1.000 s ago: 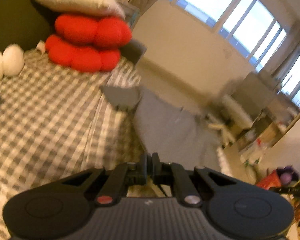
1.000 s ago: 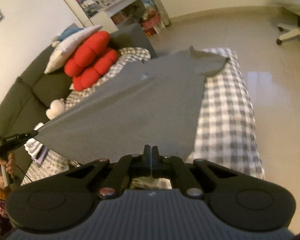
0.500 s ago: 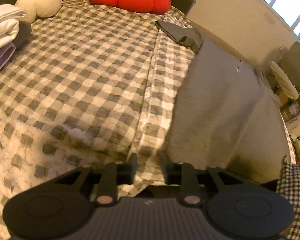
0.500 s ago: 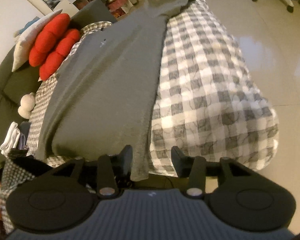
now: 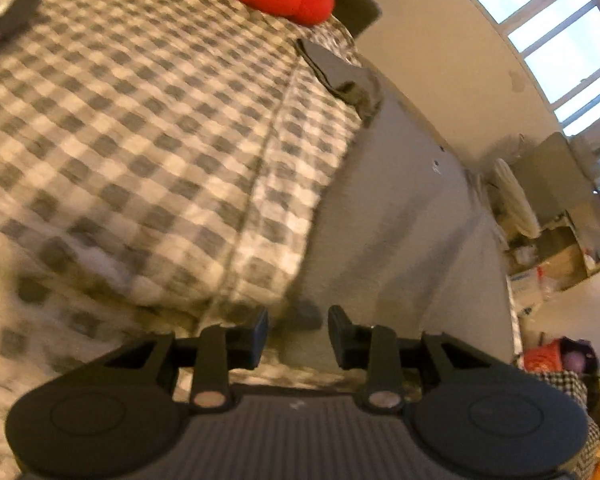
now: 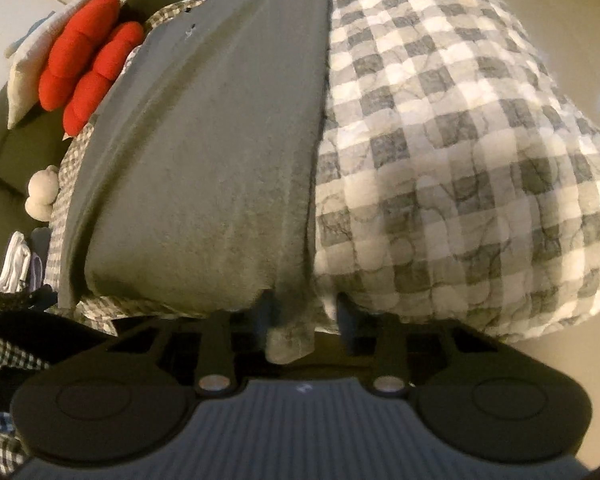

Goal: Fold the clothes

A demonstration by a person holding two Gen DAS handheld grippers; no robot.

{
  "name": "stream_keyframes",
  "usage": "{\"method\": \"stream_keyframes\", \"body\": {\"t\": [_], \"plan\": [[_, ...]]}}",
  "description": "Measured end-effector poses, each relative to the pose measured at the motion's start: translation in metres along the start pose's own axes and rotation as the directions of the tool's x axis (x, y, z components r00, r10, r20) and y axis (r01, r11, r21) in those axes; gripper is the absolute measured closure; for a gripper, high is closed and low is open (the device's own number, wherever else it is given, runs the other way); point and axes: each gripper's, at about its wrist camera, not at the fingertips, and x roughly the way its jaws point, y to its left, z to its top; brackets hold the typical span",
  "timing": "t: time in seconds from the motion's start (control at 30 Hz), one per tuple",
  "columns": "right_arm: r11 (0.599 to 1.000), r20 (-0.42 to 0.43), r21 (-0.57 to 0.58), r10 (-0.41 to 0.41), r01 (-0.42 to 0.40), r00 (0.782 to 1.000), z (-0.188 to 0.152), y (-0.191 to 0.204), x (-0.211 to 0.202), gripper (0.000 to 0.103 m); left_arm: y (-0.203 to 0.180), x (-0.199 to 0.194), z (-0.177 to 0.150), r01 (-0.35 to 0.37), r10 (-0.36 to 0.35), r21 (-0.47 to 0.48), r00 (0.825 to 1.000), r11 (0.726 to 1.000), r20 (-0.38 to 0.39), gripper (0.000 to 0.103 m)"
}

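Observation:
A grey T-shirt [image 6: 220, 140] lies spread lengthwise on the checked bedspread [image 6: 440, 140], its far sleeve [image 5: 340, 76] crumpled near the cushions. In the left wrist view the shirt [image 5: 400, 220] covers the right part of the bed. My left gripper [image 5: 298, 334] is at the bed's near edge; its jaws are opening, and a dark bit of the shirt's hem sits in the gap with the pads off it. My right gripper [image 6: 304, 316] is at the shirt's near right corner. Its jaws are closing with that corner hanging between them, and a gap shows beside the right finger.
Red cushions [image 6: 84, 76] and a pale pillow [image 6: 24, 72] sit at the bed's far end against a dark sofa back. A white plush toy [image 6: 40, 196] and a stack of folded clothes [image 6: 16, 260] lie at the left. Bare floor [image 6: 580, 20] is right of the bed.
A second ago both grippers were shut on the shirt, holding it up. They came down, laid it on the bed and let go. The right jaws are narrower than half a second ago.

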Motion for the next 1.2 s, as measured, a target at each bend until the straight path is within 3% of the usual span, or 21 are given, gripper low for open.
{"method": "stream_keyframes", "body": {"t": [0.03, 0.1, 0.17, 0.4, 0.53, 0.63, 0.77, 0.93, 1.2], "plan": [[1.0, -0.005, 0.014, 0.011, -0.011, 1.0, 0.0, -0.002, 0.001, 0.093, -0.001, 0.003, -0.001, 0.004, -0.004, 0.001, 1.0, 1.0, -0.014, 0.069], [0.999, -0.004, 0.031, 0.042, -0.041, 0.999, 0.0, -0.002, -0.001, 0.095, -0.002, 0.009, -0.005, -0.012, 0.012, 0.011, 0.999, 1.0, -0.03, 0.078], [0.999, 0.006, 0.022, 0.047, -0.047, 0.999, 0.001, 0.003, -0.008, 0.096, -0.003, 0.015, -0.004, -0.016, 0.016, -0.001, 0.999, 1.0, -0.047, 0.098], [0.996, 0.094, -0.078, 0.045, -0.038, 0.995, 0.008, 0.024, -0.075, 0.097, -0.026, -0.013, 0.0, 0.021, -0.022, 0.059, 1.0, 0.998, 0.018, 0.099], [0.991, 0.157, -0.134, 0.024, -0.002, 0.987, 0.009, 0.034, -0.118, 0.098, -0.046, -0.034, 0.004, 0.062, -0.068, 0.108, 0.996, 0.992, 0.055, 0.099], [0.986, 0.186, -0.162, -0.016, 0.047, 0.982, 0.006, 0.037, -0.133, 0.098, -0.059, -0.04, -0.001, 0.049, -0.062, 0.174, 0.996, 0.984, 0.07, 0.099], [0.983, 0.168, -0.149, -0.079, 0.104, 0.983, 0.003, 0.029, -0.106, 0.098, -0.057, -0.02, -0.015, -0.048, 0.038, 0.242, 0.998, 0.969, 0.047, 0.099], [0.977, 0.1, -0.114, -0.169, 0.18, 0.98, -0.007, 0.0, -0.06, 0.098, -0.037, 0.021, -0.038, -0.157, 0.165, 0.288, 0.986, 0.945, -0.002, 0.099], [0.977, 0.048, -0.092, -0.187, 0.191, 0.981, -0.008, -0.021, -0.018, 0.096, -0.033, 0.041, -0.033, -0.181, 0.203, 0.354, 0.979, 0.918, -0.024, 0.095]]}}
